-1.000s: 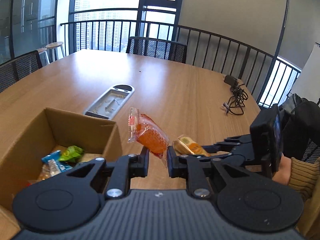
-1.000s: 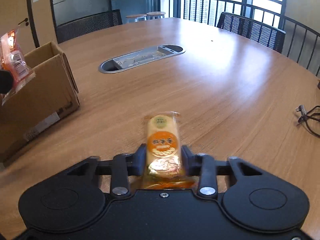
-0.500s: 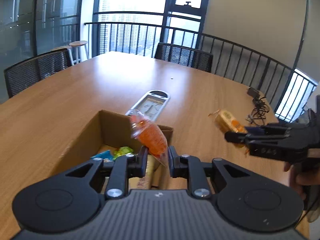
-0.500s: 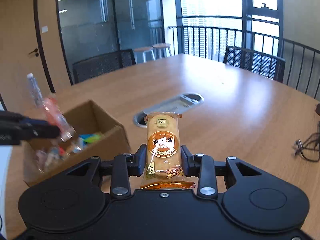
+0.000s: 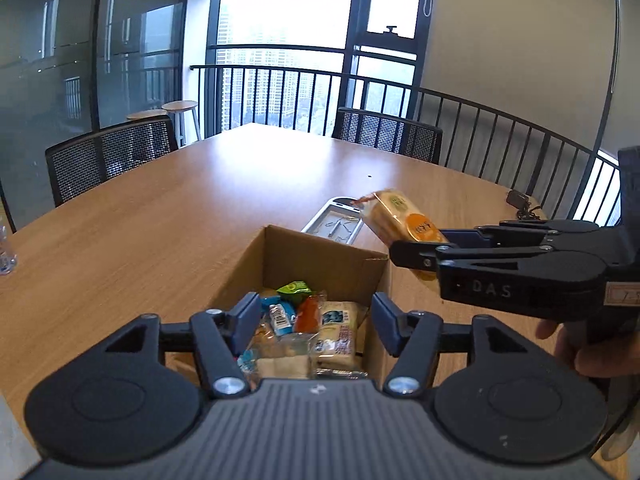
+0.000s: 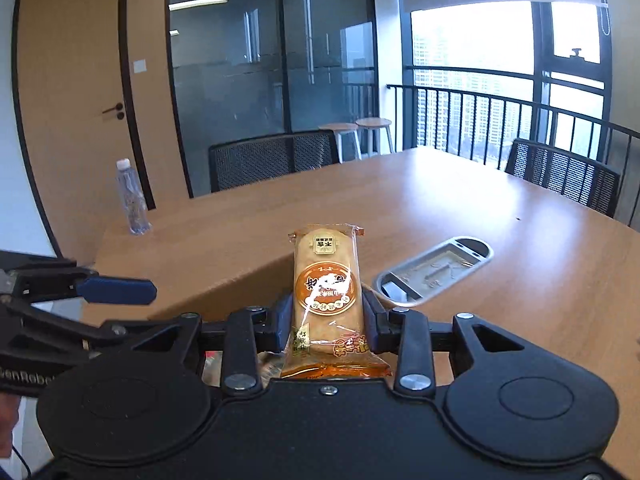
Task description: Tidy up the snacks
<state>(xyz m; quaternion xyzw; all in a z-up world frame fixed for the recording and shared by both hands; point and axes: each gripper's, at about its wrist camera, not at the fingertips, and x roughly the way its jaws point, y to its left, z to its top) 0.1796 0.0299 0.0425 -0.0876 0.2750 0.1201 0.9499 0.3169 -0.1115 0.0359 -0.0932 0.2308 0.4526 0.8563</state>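
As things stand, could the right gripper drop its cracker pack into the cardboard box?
Probably yes: the right gripper holds the cracker pack beside the cardboard box, whose top is open; the left gripper, jaws apart, hovers over it.

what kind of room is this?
Likely an office meeting room: a long wooden table with a cable hatch, mesh chairs around it, and glass partitions.
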